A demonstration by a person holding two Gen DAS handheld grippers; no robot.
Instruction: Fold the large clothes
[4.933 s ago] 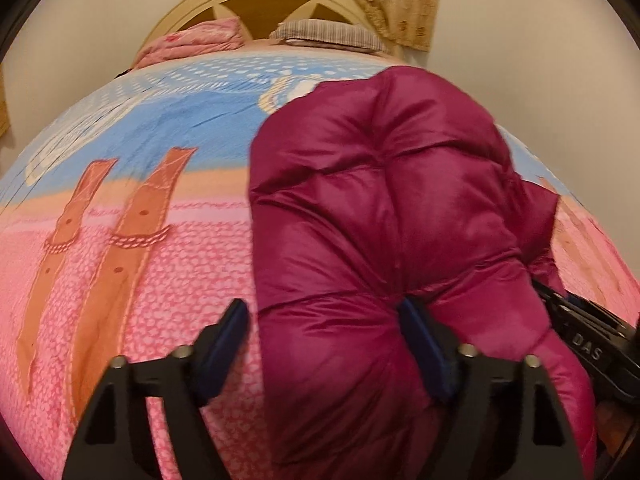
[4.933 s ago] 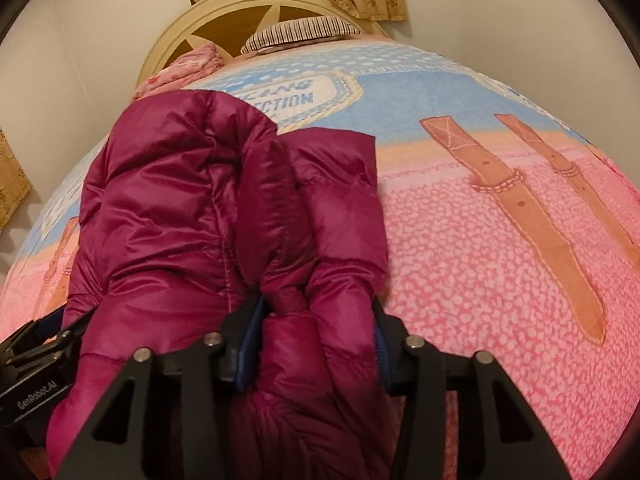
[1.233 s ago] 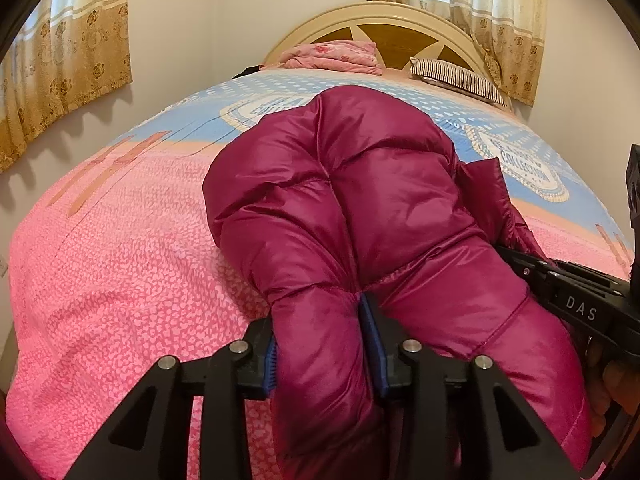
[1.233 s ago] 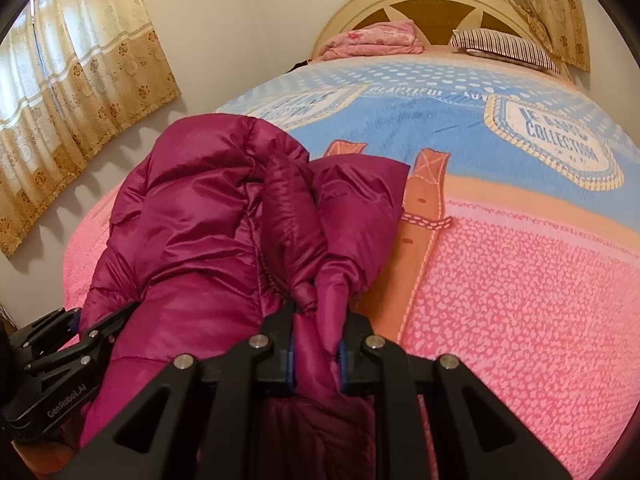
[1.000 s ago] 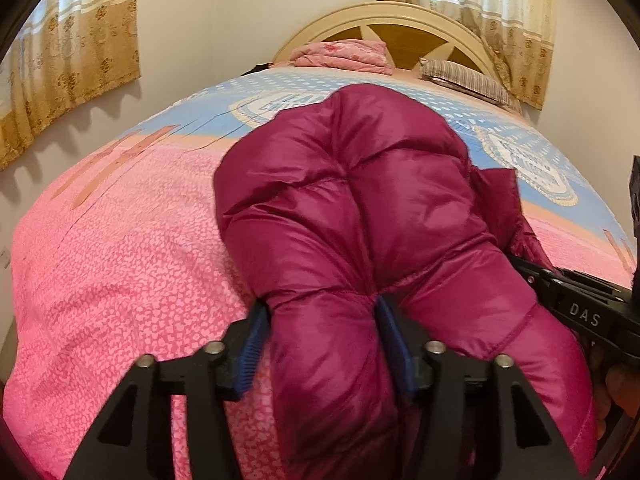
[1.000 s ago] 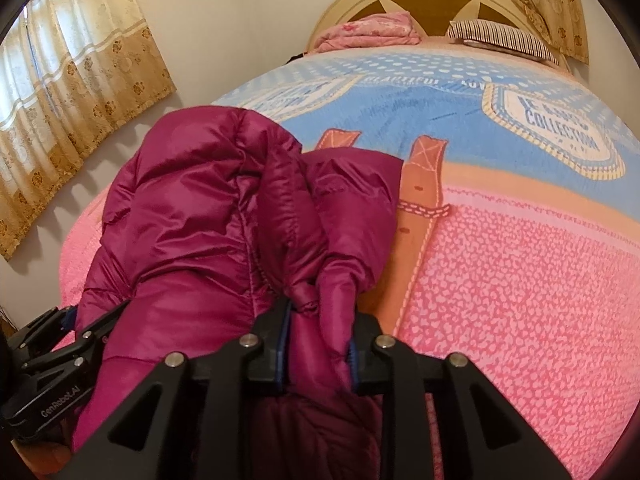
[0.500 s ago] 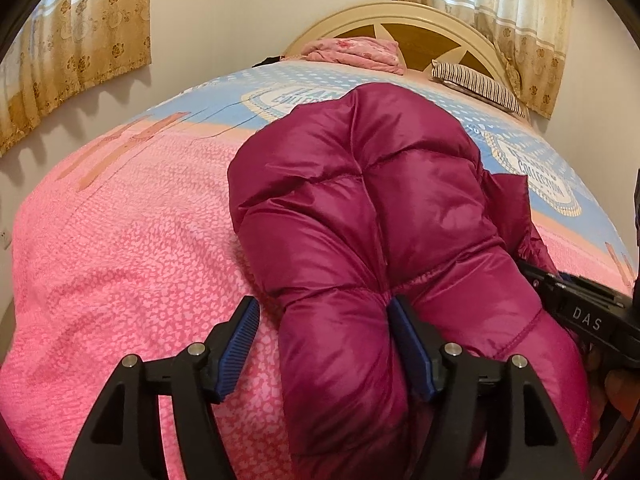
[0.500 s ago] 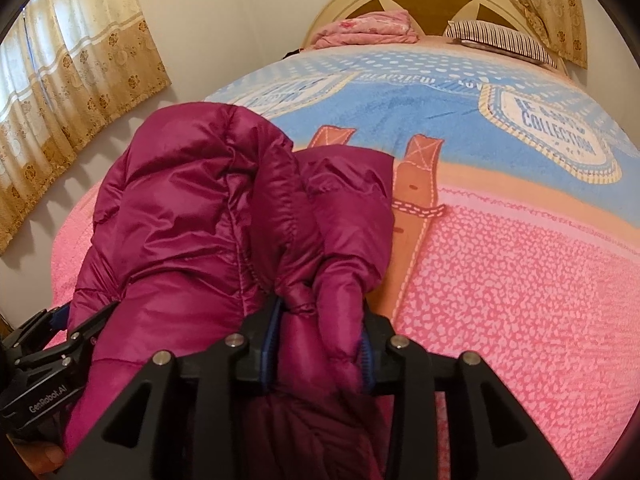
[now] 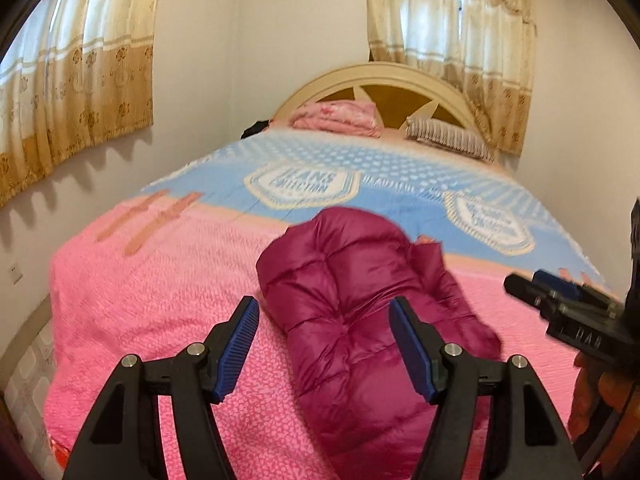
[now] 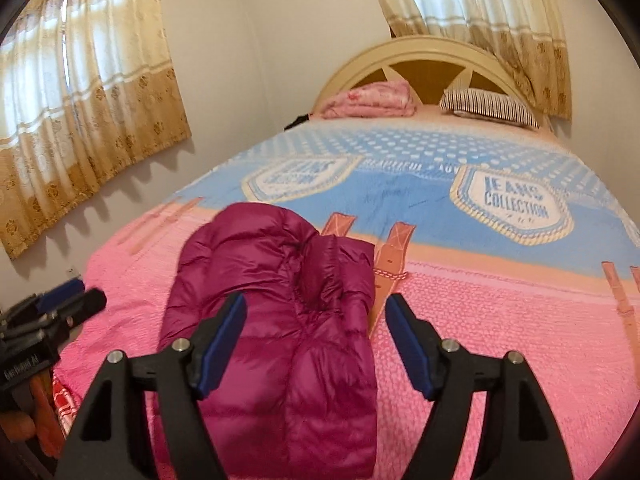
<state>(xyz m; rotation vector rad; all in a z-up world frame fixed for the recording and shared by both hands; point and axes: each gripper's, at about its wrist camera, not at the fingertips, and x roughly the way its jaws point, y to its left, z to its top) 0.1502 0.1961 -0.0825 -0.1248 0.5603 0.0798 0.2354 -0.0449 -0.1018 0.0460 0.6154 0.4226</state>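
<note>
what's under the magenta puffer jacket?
The magenta puffer jacket lies folded on the pink bedspread, covering part of an orange strap print. Anything tucked beneath is hidden.

Unclear and cut-off parts
Jacket's [image 9: 360, 320] near end ran off the left-wrist view's bottom edge; right gripper [image 9: 560, 304] was blurred and cropped at the right; bedspread [image 9: 160, 300] lettering was smeared, unreadable.

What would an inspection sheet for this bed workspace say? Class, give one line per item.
Surface: bed with pink and blue cover.
Job's things: folded maroon jacket lying on the pink part.
Clutter: pink blanket and striped pillow by the headboard.
Grippers: left gripper open, nothing held; right gripper opening, clear of the jacket.
Cables: nothing seen.
Surroundings: curtains, white walls.
</note>
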